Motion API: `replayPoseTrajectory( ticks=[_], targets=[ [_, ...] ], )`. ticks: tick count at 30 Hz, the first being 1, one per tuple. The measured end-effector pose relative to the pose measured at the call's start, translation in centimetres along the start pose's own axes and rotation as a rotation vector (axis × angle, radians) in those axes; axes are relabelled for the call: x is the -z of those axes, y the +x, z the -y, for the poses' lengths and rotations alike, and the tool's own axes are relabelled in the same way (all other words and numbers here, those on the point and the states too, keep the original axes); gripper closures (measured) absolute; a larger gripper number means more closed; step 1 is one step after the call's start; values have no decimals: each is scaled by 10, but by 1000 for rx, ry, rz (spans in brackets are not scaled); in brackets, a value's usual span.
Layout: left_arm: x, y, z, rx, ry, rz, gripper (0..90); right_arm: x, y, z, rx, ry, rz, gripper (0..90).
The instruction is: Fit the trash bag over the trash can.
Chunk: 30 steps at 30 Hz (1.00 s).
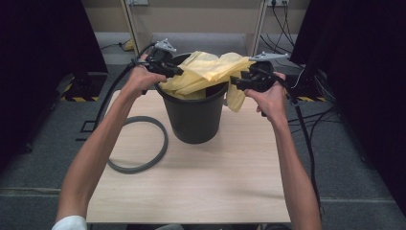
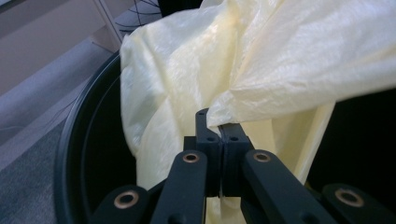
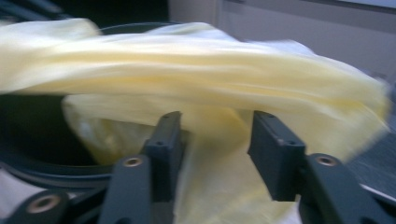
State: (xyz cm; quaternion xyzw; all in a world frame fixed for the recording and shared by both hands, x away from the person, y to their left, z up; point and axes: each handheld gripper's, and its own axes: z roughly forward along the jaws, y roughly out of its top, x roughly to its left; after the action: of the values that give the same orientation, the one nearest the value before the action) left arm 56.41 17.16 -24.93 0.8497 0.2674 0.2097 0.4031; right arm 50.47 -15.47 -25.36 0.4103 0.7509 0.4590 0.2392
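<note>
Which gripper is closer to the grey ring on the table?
The left. The left gripper is at the bin's left rim, above the ring, clamped on the yellow bag. The right gripper is at the far rim, across the bin.

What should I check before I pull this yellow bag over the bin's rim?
1. Left tool clamped on the bag: ok, jaws shut on a fold.
2. Right tool gripping the bag: not ok, jaws stand apart with the plastic loose between them.
3. Bag over the bin rim: not ok, it is bunched across the mouth, with one flap hanging outside on the right.
4. Bin upright on the table: ok.
5. Ring out of the way: ok, it lies flat left of the bin.
6. Bag free of tears: cannot tell.
</note>
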Motion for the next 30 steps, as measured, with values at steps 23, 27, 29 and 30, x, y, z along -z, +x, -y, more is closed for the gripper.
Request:
replayPoseTrajectory(
  ticks=[23, 27, 29, 30],
  targets=[
    [14, 12, 30, 16, 21, 16, 877, -43, -54, -8, -139, -5, -75, 775],
    [17, 8, 32, -4, 31, 58, 782, -42, -37, -36, -87, -34, -88, 862],
    [22, 6, 32, -8, 13, 80, 678, -43, -24, -52, -50, -36, -88, 866],
    [26, 5, 31, -12, -3, 96, 635, -44, -17, -58, -31, -30, -91, 868]
  ],
)
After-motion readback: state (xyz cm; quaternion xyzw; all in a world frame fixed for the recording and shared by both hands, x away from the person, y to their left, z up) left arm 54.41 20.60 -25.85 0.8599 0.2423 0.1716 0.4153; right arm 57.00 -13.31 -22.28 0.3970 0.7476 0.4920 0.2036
